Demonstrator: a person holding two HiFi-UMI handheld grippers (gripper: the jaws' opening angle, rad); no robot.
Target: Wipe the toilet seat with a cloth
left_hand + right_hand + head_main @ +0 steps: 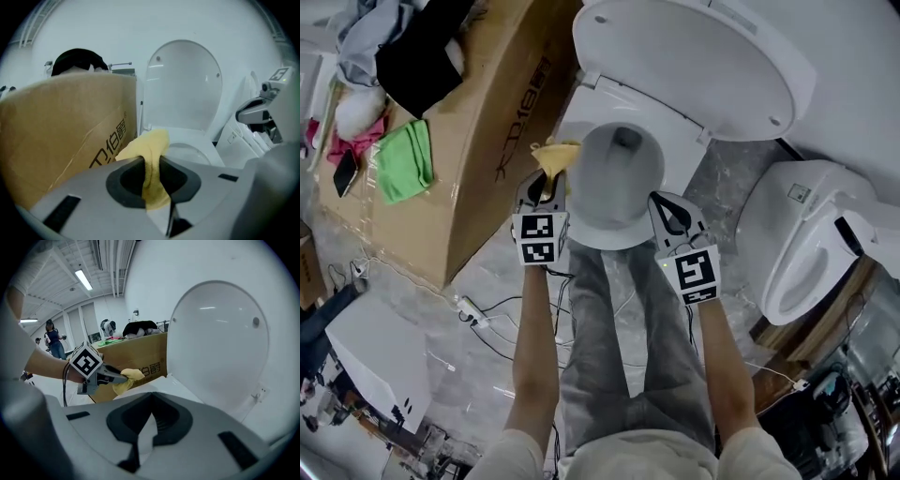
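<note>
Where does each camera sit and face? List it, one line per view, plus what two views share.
Head view: on the person's head, facing steeply down onto the toilet bowl, showing forearms, legs, left gripper and right gripper.
Left gripper view: on the left gripper, facing the raised lid past its jaws shut on the yellow cloth.
Right gripper view: on the right gripper, jaws shut and empty, facing the lid.
Shared: both gripper views show lid and cardboard box.

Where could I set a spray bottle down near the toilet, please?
Free: the box top between green cloth and toilet; the floor between it and the second toilet. Crowded: clothes on the box's far end, cables lower left.
</note>
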